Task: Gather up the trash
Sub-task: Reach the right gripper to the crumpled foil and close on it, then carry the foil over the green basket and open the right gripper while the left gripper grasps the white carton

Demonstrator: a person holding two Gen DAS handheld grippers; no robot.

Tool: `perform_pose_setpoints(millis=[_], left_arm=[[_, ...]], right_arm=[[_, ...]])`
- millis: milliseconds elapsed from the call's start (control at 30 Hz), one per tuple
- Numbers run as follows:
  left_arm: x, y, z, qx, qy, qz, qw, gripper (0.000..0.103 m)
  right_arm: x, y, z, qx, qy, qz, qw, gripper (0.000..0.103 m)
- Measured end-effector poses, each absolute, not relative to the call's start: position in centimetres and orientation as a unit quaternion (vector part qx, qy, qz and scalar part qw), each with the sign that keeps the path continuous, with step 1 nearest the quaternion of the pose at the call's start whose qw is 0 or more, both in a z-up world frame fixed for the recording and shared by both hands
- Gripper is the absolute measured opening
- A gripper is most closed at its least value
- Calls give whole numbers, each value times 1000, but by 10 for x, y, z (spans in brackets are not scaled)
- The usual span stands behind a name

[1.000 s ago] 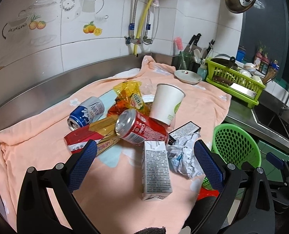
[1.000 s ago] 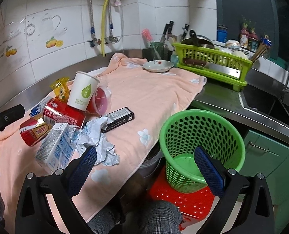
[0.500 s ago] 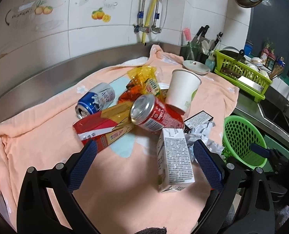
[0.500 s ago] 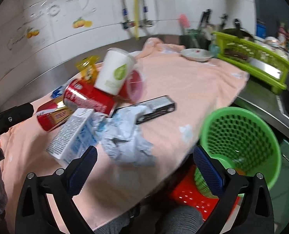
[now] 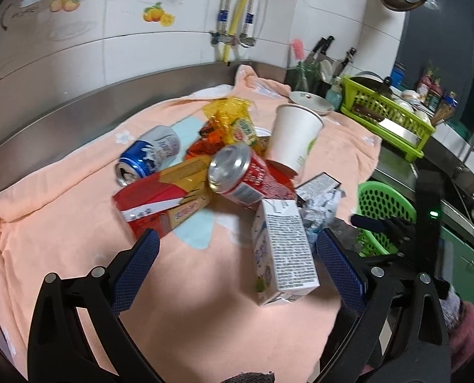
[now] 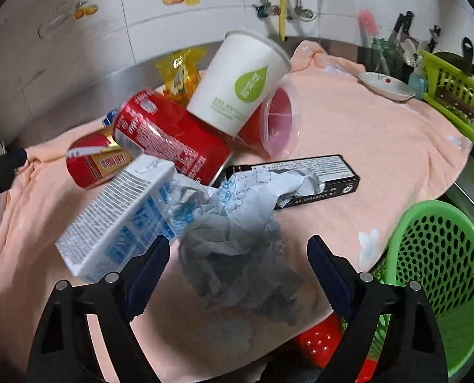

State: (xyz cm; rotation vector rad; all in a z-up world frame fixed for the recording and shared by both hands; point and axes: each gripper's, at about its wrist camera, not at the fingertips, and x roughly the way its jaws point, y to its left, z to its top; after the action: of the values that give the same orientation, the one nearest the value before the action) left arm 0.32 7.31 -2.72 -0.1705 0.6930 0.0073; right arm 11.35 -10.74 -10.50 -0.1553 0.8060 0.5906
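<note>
well, the round green perforated plastic basket (image 6: 435, 274) shows no trash inside. right gripper (image 6: 237, 255), jaws just narrowing, straddles crumpled grey paper (image 6: 237, 239) ungripped. left gripper (image 5: 237, 249) gapes empty.

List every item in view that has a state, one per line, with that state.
right tongs: open, jaws just been closing, crumpled paper between them, not yet pinched
left tongs: open, nothing gripped
crumpled paper: on the cloth, against the carton
milk carton: lying on its side
red can: on its side
blue can: on its side
paper cup: tilted on the pile
green basket: upright beside the counter
</note>
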Motion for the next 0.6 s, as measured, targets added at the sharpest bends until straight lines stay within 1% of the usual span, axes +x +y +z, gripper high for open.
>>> perform_pose_setpoints(millis=[33, 67, 133, 300, 367, 433, 500, 600], left_arm=[[5, 70, -28, -84, 344, -3, 935, 96], [7, 68, -30, -85, 348, -10, 934, 96], [12, 63, -34, -84, 357, -22, 930, 92], [24, 51, -44, -81, 372, -39, 924, 87], [29, 46, -49, -75, 379, -42, 922, 85], [35, 42, -53, -75, 386, -45, 918, 79], [41, 38, -57, -76, 393, -50, 915, 75], [51, 29, -63, -64, 402, -50, 912, 75]], right_arm=[[115, -106, -108, -79, 388, 286, 872, 77], [116, -105, -109, -82, 390, 287, 871, 74], [118, -105, -114, -76, 396, 299, 865, 66], [115, -111, -114, -60, 390, 309, 865, 53], [112, -115, -112, -52, 387, 312, 866, 50], [110, -120, -109, -40, 386, 314, 867, 48], [104, -127, -104, -31, 380, 312, 870, 48], [97, -140, -95, -20, 367, 307, 878, 47]])
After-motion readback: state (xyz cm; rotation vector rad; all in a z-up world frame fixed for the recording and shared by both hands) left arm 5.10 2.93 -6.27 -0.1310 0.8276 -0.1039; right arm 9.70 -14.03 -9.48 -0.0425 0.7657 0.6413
